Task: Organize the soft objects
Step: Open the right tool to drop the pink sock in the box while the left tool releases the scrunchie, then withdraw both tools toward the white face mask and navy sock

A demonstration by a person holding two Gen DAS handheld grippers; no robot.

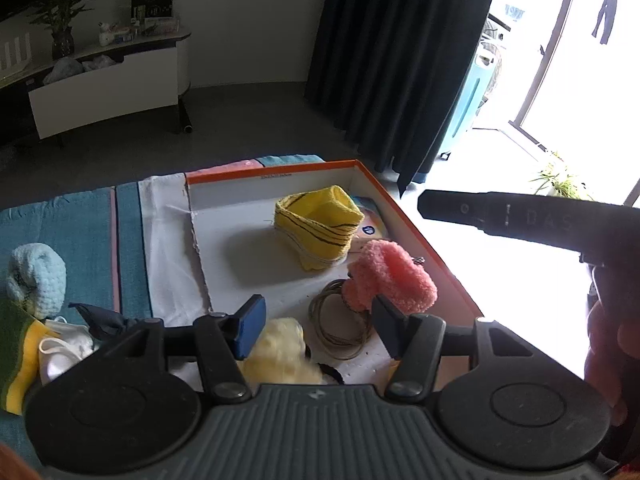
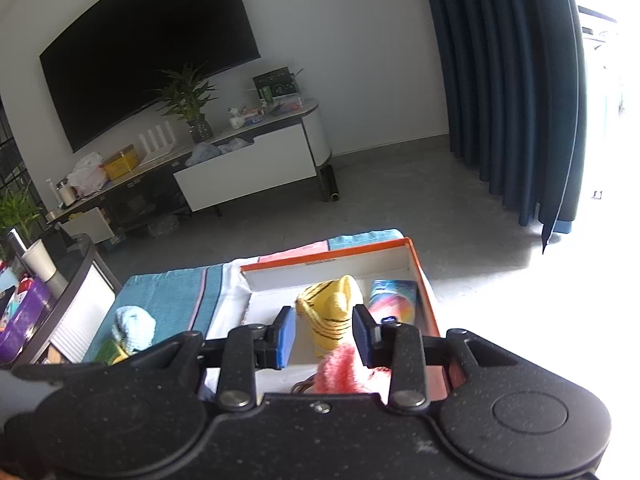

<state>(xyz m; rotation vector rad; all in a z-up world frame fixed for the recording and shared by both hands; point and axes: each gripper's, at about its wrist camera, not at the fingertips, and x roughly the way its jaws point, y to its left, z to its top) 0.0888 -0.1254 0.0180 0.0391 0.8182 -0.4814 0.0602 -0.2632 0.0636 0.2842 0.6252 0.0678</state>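
An orange-rimmed white box (image 1: 404,216) lies on a teal towel (image 1: 72,224). In the box are a yellow black-striped knit hat (image 1: 318,226), a pink fluffy piece (image 1: 390,276), a coil of brown cord (image 1: 340,328) and a pale yellow fluffy piece (image 1: 280,350). My left gripper (image 1: 320,330) hangs open just above the near end of the box, over the cord and the pale yellow piece, gripping nothing. My right gripper (image 2: 325,336) is open too, above the pink fluffy piece (image 2: 340,372), with the yellow hat (image 2: 330,312) beyond its fingers.
Left of the box on the towel lie a light blue knit item (image 1: 38,276), a green-and-yellow cloth (image 1: 16,348), a white cloth item (image 1: 64,352) and a dark blue fabric piece (image 1: 104,318). A colourful card (image 2: 394,294) rests in the box's far corner. A hand (image 1: 608,340) appears at right.
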